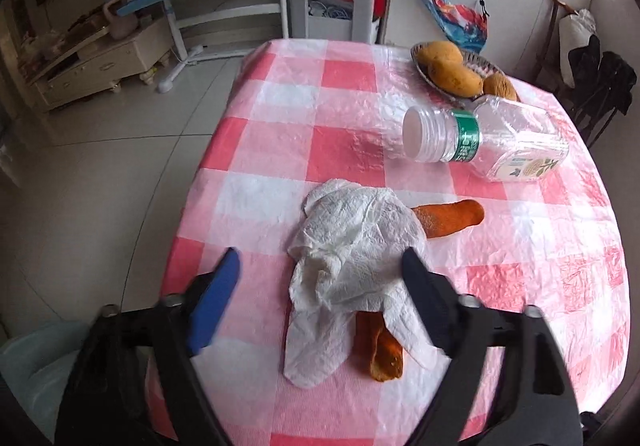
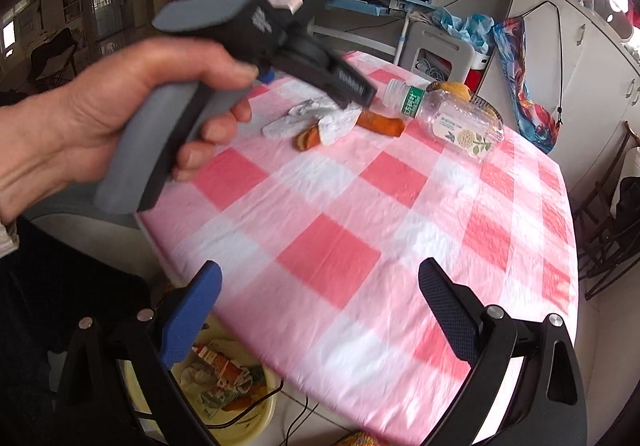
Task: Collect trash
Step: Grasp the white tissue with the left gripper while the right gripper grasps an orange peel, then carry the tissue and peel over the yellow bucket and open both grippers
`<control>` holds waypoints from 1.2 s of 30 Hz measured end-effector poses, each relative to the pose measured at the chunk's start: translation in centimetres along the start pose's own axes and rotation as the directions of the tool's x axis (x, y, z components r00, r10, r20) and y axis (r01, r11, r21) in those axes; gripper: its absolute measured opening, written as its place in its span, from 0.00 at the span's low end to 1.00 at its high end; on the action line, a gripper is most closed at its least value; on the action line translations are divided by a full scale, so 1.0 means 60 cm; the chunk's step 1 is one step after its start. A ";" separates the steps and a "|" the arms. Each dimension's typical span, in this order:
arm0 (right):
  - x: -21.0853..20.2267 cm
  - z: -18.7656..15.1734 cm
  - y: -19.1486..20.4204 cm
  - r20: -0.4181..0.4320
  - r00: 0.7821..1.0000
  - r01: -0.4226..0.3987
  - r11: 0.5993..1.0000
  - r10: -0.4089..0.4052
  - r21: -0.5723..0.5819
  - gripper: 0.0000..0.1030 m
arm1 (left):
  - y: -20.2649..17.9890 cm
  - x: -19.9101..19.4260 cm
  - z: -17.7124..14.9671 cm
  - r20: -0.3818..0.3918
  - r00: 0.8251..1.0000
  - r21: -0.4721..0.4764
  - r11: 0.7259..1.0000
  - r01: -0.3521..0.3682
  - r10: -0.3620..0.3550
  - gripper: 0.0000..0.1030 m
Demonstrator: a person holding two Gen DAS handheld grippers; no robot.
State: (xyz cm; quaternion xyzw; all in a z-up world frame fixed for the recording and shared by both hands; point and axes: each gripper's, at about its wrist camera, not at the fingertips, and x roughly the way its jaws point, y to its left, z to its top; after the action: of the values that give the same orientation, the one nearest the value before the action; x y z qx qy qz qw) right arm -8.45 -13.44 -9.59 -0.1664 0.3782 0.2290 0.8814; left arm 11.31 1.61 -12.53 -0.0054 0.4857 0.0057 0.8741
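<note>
A crumpled white paper towel (image 1: 352, 258) lies on the pink checked tablecloth (image 1: 344, 149), draped over orange peel pieces (image 1: 452, 219). My left gripper (image 1: 324, 266) is open, its jaws standing either side of the towel's near part. An empty clear plastic bottle (image 1: 484, 139) lies on its side beyond. In the right wrist view my right gripper (image 2: 320, 286) is open and empty above the table's near edge. The towel (image 2: 312, 121), peel (image 2: 380, 122) and bottle (image 2: 448, 113) show far off there, with the hand-held left gripper body (image 2: 280, 41) above them.
A dish of mangoes (image 1: 456, 71) stands at the table's far right. A yellow bin (image 2: 224, 386) with trash in it sits on the floor below the near table edge. Chairs (image 2: 608, 242) stand at the right; a white stool (image 1: 332, 1) stands behind the table.
</note>
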 end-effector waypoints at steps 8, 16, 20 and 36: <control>0.071 0.073 -0.020 0.025 0.998 -0.062 0.996 0.060 0.058 0.91 | 0.030 -0.064 0.012 0.040 0.988 -0.052 0.987 0.152 -0.150 0.10; 0.141 0.121 -0.030 -0.011 0.997 -0.079 0.990 0.081 0.116 0.73 | 0.087 -0.114 0.009 0.093 0.979 -0.135 0.972 0.192 -0.180 0.10; 0.172 0.130 -0.033 -0.049 0.995 -0.080 0.988 0.087 0.129 0.49 | 0.089 -0.117 0.015 0.105 0.978 -0.139 0.971 0.194 -0.181 0.10; 0.080 0.076 -0.017 -0.030 0.985 -0.169 0.984 0.171 0.051 0.16 | 0.088 -0.153 -0.036 0.116 0.980 -0.140 0.974 0.177 -0.162 0.10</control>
State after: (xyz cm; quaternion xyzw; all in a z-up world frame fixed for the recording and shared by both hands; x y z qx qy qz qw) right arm -2.31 -10.85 -10.05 -0.1159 0.4116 0.2913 0.8557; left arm 4.55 6.82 -5.94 -0.1122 0.4355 -0.0323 0.8926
